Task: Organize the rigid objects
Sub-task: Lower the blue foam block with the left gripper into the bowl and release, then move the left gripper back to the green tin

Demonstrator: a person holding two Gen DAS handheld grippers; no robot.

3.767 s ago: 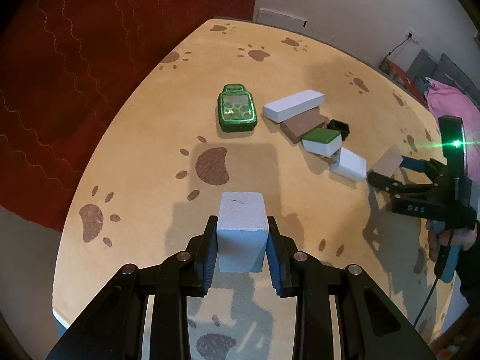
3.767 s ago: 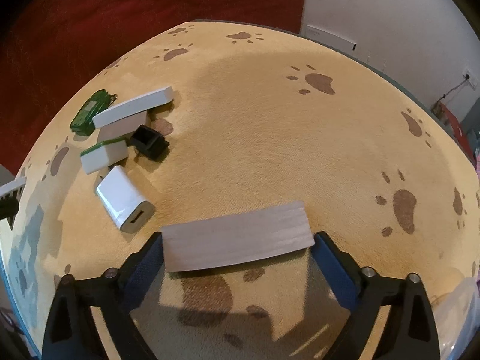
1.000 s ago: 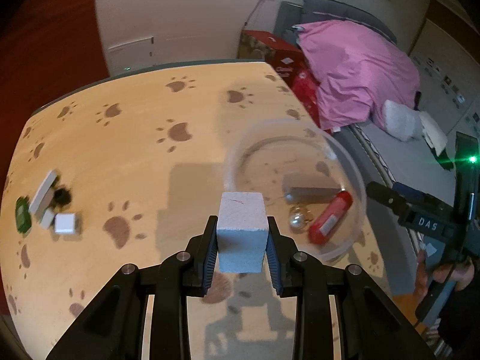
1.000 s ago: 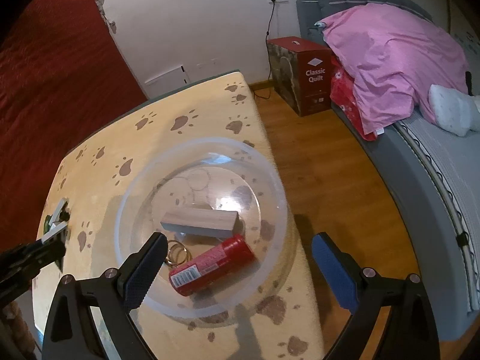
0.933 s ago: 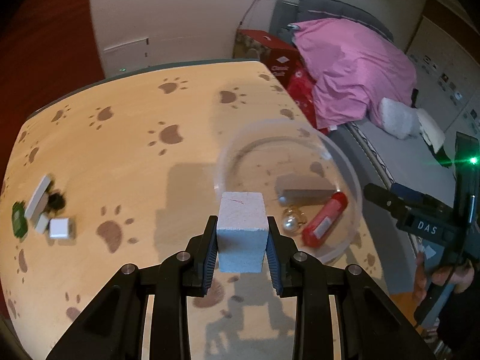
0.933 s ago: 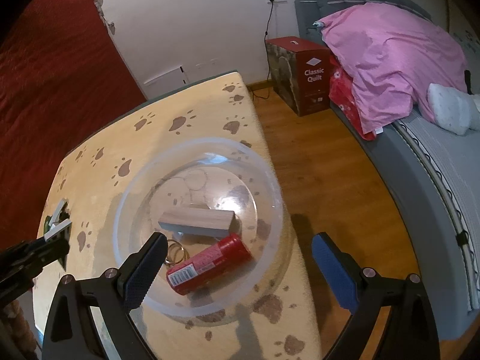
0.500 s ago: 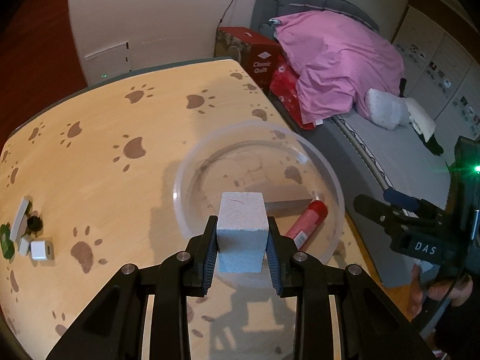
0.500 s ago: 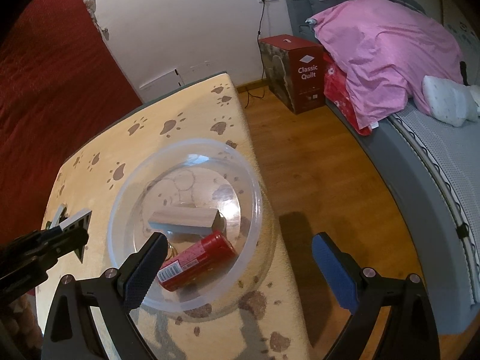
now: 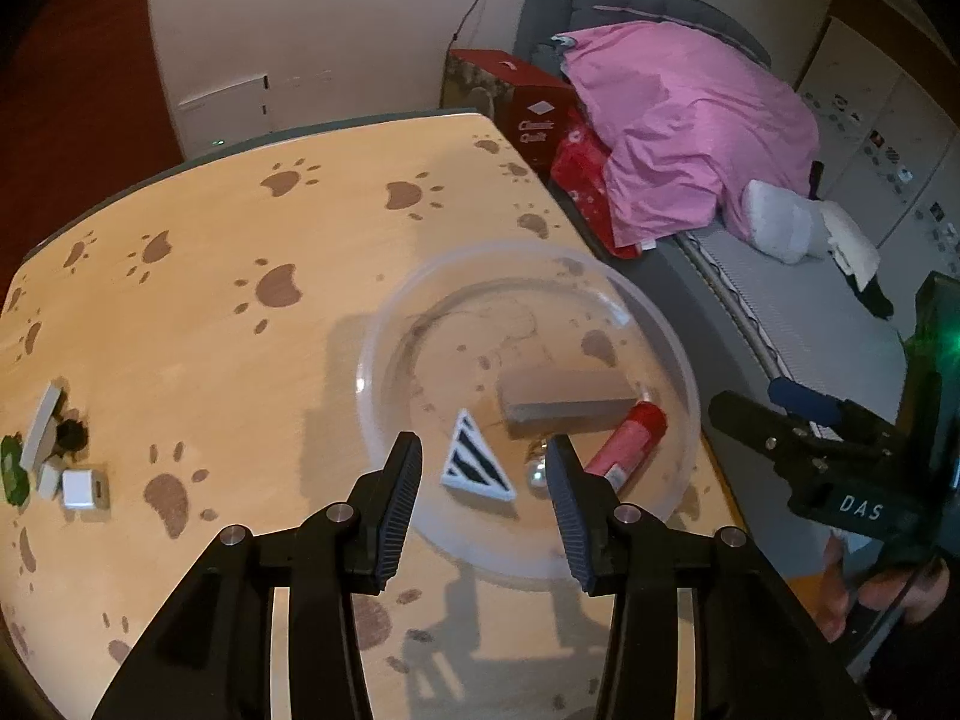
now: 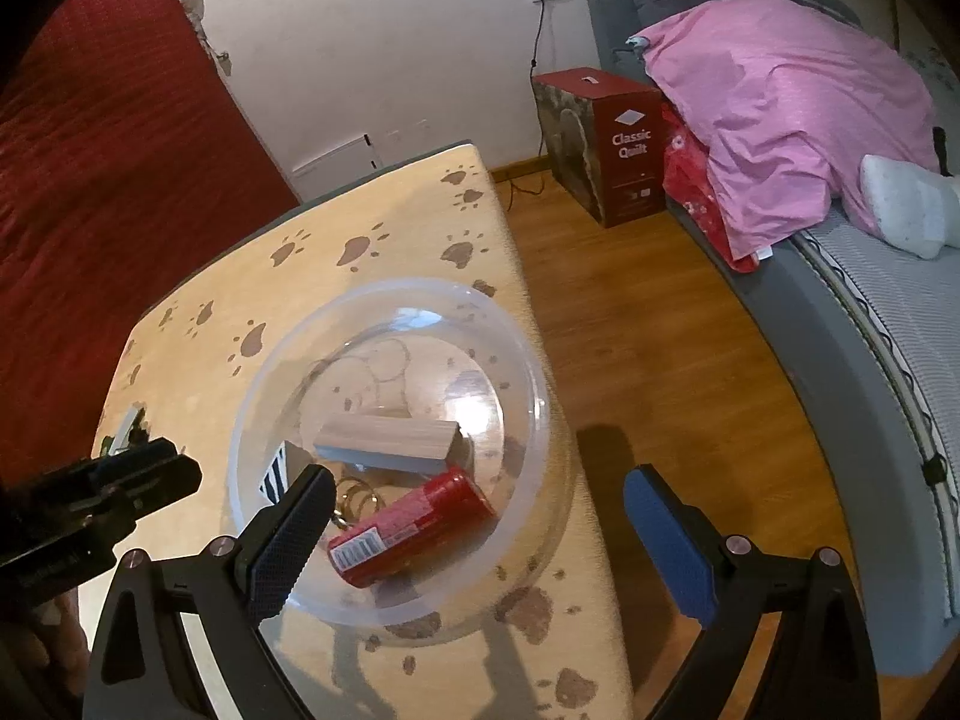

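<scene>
Left gripper (image 9: 480, 468) over the near rim of the bowl (image 9: 384, 324), jaws opening, nothing between the pads. Striped block (image 9: 474, 465) sits in the bowl beside a wood block (image 9: 564, 399) and a red tube (image 9: 627, 444). Right gripper (image 10: 474, 525) wide apart, empty. Far left on the table (image 9: 240, 372): small leftover pile (image 9: 51, 450).

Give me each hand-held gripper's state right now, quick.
Left hand-held gripper: jaws opening, nothing between them; striped block lies in the bowl below.
Right hand-held gripper: open, empty.
</scene>
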